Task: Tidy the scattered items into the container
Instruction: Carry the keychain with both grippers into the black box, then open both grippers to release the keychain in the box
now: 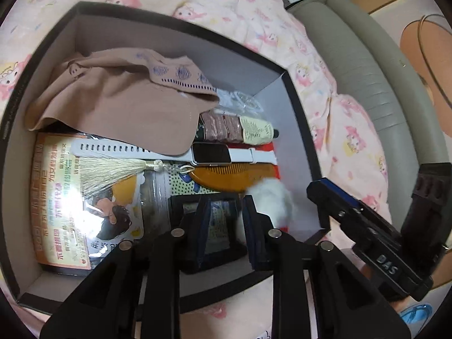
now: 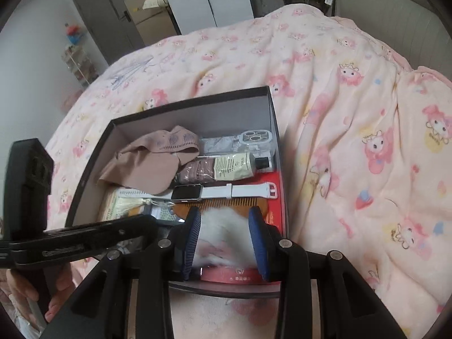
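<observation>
A black box [image 1: 293, 90] [image 2: 195, 101] sits on the bed. It holds a tan cap [image 1: 118, 104] [image 2: 147, 166], a white watch [image 1: 209, 154] [image 2: 223, 190], an amber comb [image 1: 234, 176] [image 2: 226, 204], a cream tube [image 1: 248, 132] [image 2: 231, 165], a tassel [image 1: 113, 172], a printed card [image 1: 62, 203] and a small black frame [image 1: 223, 223]. My left gripper [image 1: 226, 220] hangs open over the frame. My right gripper [image 2: 224, 240] is open around a white fluffy pom [image 2: 223, 231] [image 1: 271, 197] lying in the box's near right corner.
A pink cartoon-print blanket [image 2: 353, 141] [image 1: 339, 118] covers the bed around the box. A grey padded headboard [image 1: 367, 79] runs on the right. A clear phone case [image 2: 254, 138] lies at the box's back. A door and shelves stand far left in the right wrist view.
</observation>
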The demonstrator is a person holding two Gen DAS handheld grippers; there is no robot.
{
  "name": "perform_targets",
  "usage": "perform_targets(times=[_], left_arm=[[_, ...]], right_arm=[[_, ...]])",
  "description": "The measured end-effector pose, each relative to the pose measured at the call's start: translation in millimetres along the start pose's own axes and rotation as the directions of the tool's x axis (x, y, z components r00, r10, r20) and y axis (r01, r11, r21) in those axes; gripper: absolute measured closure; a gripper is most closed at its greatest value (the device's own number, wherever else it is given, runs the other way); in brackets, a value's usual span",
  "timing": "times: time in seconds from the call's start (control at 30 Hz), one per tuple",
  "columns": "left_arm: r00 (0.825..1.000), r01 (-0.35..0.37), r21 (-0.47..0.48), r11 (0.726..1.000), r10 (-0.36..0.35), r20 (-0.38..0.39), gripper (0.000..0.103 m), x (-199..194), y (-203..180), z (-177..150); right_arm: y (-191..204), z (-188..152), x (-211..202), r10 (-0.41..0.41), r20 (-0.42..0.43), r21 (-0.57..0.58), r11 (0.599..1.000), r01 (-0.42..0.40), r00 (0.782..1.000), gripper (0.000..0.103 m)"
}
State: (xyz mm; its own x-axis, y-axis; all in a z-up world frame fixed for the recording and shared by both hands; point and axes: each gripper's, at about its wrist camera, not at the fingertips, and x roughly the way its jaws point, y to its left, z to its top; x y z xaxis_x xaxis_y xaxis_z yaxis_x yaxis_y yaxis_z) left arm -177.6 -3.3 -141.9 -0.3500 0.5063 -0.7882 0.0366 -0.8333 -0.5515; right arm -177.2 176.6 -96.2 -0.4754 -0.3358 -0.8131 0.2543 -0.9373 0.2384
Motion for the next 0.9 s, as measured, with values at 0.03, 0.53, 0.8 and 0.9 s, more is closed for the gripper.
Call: perform_targets(times=[0.03,0.53,0.8,0.9], left_arm=[[1.000,-0.007,0.005,1.000,0.007,-0.010,0.083,5,-3,0],[0.998,0.036,0.085,0.996,-0.031,-0.059,0.081,9,-18,-9],[0.987,-0.133,0.162,0.978,0.114,0.117,0.044,-24,-28,-12],[0.965,-0.200,0.183,0.963,0.162,0.204,0.044,-52,-34,-12]], right_arm=[[-1,0,2,-0.001,-0.011,0.004,1.000,0.001,1.000,0.071],[-2,-1,19,-0.050,-0.081,0.014,0.999,0.051,0.995,0.071],[13,-1,17,-0.132,-0.039,-0.045,0.990,0.130,0.990,0.065],[21,1,3,-0.211,0.031,-0.060,0.975,0.212,0.977,0.061]])
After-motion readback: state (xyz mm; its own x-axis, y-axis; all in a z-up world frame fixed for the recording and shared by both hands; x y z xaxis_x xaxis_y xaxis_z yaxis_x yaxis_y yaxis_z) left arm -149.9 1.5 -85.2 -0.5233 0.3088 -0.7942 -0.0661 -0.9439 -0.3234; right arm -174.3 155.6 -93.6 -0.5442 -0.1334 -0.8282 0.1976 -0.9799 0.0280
